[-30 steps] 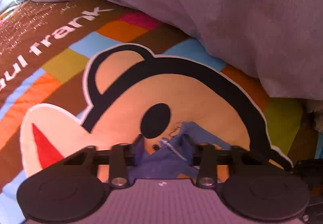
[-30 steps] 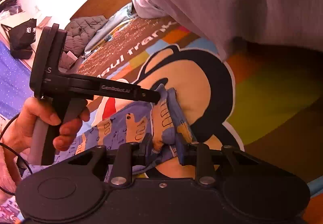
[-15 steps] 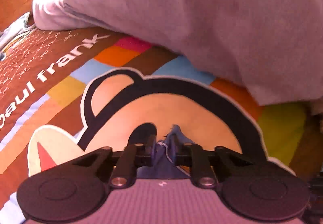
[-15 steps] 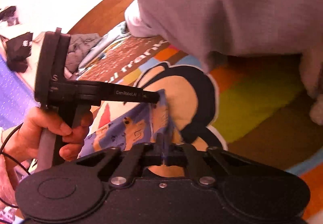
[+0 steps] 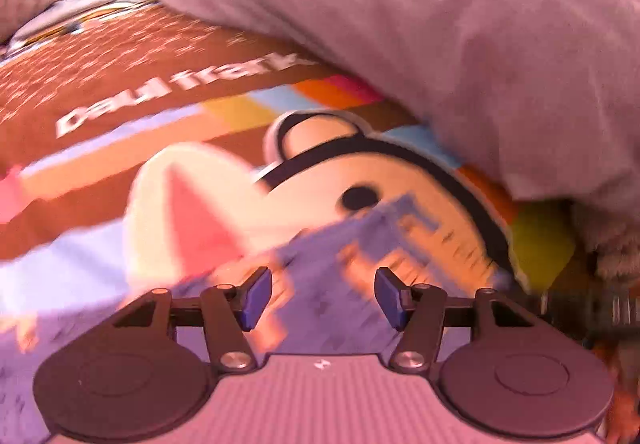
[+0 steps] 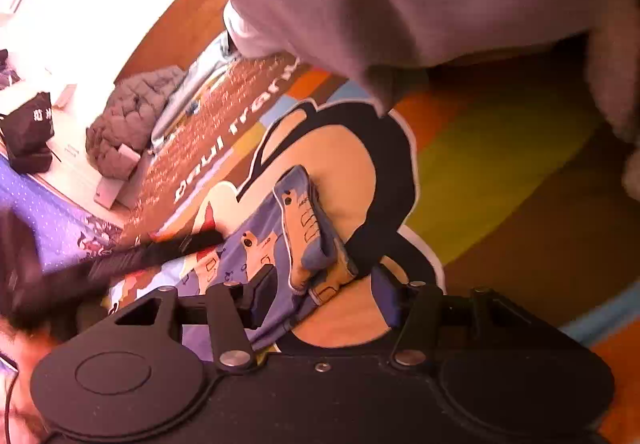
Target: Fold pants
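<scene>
The small blue patterned pants [image 6: 260,248] lie on the colourful cartoon blanket [image 6: 348,164], with a folded edge bunched at the front. My right gripper [image 6: 324,296] is open just above that folded edge, holding nothing. My left gripper [image 5: 322,298] is open too, above the blurred pants [image 5: 384,240], empty. The left gripper also shows in the right wrist view [image 6: 200,240] as a blurred dark bar at the left.
A large grey-lilac duvet [image 5: 460,24] covers the far right of the blanket [image 5: 140,92]. A grey quilted jacket [image 6: 128,116], a black bag [image 6: 28,124] and small boxes lie on the floor beyond the blanket's far edge.
Both grippers have opened and let go of the pants. The pants have dropped onto the blanket. Both grippers have pulled back, the left one moving fast.
</scene>
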Action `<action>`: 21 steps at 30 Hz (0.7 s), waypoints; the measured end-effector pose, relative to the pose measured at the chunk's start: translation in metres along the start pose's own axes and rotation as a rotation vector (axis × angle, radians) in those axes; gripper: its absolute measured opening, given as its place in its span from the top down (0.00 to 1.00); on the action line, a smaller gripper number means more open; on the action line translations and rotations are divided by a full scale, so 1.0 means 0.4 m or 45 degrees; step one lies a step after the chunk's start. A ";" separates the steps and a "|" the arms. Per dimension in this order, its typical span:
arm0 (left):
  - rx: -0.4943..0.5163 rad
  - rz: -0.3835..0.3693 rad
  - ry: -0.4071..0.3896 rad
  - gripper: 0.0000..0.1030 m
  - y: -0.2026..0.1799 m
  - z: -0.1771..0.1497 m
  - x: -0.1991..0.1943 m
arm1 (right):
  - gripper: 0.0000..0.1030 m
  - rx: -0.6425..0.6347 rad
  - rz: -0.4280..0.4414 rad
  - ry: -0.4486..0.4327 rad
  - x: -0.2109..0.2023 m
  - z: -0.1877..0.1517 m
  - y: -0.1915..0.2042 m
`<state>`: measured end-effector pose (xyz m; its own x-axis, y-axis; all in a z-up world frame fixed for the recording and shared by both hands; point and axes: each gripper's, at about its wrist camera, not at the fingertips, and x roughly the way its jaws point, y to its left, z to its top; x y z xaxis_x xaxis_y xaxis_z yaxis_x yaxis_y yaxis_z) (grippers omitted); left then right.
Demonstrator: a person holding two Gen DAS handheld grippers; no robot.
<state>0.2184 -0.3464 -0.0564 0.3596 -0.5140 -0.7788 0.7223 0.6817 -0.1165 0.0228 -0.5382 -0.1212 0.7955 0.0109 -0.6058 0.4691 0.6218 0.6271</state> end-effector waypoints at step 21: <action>-0.406 0.427 -0.051 0.42 0.534 -0.217 -0.371 | 0.81 -0.293 -0.217 -0.053 -0.018 -0.047 0.084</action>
<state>0.2680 -0.0791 -0.0191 0.5695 -0.2535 -0.7819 0.3470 0.9365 -0.0509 0.0256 -0.5026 -0.1051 0.7301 -0.1381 -0.6693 0.5016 0.7733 0.3877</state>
